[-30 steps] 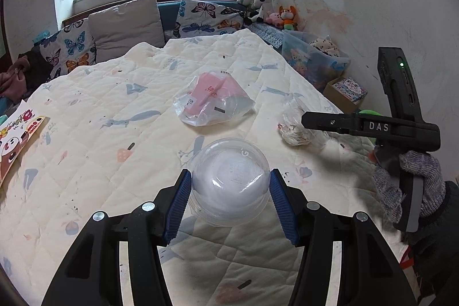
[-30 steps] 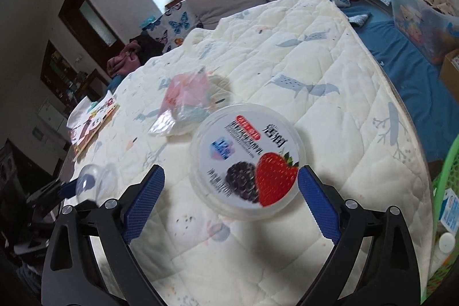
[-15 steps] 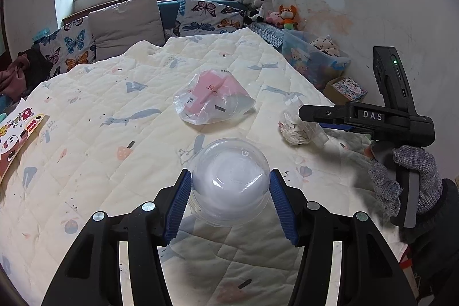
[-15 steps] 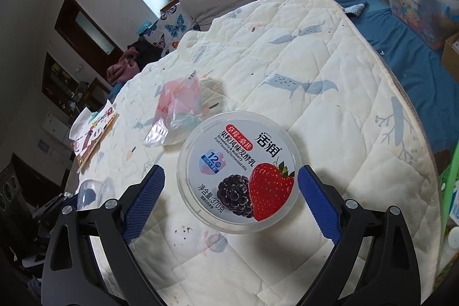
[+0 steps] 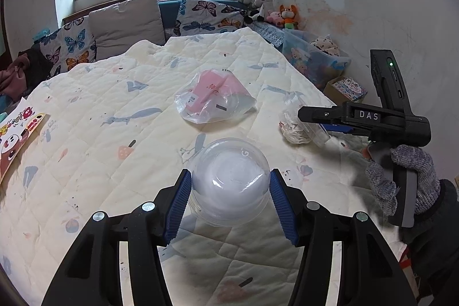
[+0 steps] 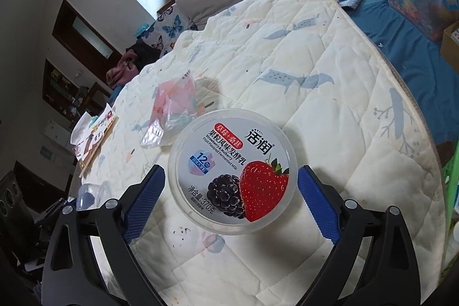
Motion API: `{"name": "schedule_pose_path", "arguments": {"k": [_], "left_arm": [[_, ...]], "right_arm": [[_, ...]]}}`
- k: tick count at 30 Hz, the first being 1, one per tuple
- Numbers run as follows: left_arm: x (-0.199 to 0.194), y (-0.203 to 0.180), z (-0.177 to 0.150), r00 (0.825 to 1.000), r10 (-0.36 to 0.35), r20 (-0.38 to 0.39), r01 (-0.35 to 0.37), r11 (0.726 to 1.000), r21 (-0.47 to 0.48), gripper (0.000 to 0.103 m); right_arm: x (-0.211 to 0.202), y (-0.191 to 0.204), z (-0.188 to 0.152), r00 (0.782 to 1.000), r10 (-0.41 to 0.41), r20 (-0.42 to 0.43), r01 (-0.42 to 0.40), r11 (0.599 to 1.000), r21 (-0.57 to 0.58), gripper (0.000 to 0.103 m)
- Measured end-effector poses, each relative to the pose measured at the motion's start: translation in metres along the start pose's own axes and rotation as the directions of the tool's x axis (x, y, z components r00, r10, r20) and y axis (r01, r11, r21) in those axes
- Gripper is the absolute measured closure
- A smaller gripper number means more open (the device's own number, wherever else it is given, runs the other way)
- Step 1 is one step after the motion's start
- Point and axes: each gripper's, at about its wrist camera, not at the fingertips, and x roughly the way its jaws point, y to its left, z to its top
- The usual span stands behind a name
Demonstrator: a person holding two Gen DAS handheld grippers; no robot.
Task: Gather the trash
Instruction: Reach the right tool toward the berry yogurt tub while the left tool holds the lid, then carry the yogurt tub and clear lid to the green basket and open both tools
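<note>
My left gripper (image 5: 229, 191) is shut on a clear domed plastic cup (image 5: 229, 179), held just above the quilt (image 5: 114, 151). That cup (image 6: 91, 191) also shows at the lower left of the right wrist view. A round yogurt tub (image 6: 232, 171) with a strawberry and blackberry lid sits between the blue pads of my right gripper (image 6: 231, 182). Its jaws are opening: the right pad is at the rim and a small gap shows at the left pad. A clear bag with pink contents (image 5: 215, 99) lies mid-bed. A crumpled white wrapper (image 5: 292, 128) lies by the right gripper (image 5: 309, 122).
A gloved hand (image 5: 401, 171) holds the right gripper at the bed's right edge. A picture book (image 5: 17, 134) lies at the left edge. Pillows (image 5: 126, 19) line the far end. A plastic storage bin (image 5: 312, 62), a cardboard box (image 5: 347, 89) and a green basket (image 6: 451, 177) stand on the right.
The right gripper has come closer around the yogurt tub, which now fills most of the space between its pads. The left gripper and its cup have not moved.
</note>
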Motion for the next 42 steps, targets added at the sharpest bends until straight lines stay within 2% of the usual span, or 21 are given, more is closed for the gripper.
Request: {"name": "schedule_pose_path", "arguments": {"k": [9,16,27,33,42], "left_arm": [[-0.001,0.003,-0.001,1.000,-0.001,0.001,0.001,1.000,-0.004,0.049],[-0.004,-0.004,0.007,1.000,-0.020,0.016,0.020,1.000,0.002,0.049],[-0.002,-0.038,0.021,0.997,-0.075,0.026,0.073,0.996,0.059,0.049],[0.004,-0.074,0.032,0.992,-0.125,0.020,0.122,0.985,0.120,0.049],[0.021,-0.129,0.053,0.980,-0.199,-0.008,0.197,0.963,0.184,0.049]], "right_arm": [[-0.004,0.001,-0.003,1.000,-0.006,0.022,0.006,1.000,-0.010,0.012],[-0.027,0.002,-0.009,0.999,-0.011,0.053,0.012,1.000,-0.026,0.013],[-0.083,-0.011,-0.027,0.993,-0.046,0.112,0.049,0.998,-0.029,0.013],[-0.122,-0.041,-0.042,0.984,-0.103,0.148,0.104,0.995,0.006,0.013],[-0.176,-0.126,-0.070,0.946,-0.288,0.150,0.269,0.953,0.138,0.013]]}}
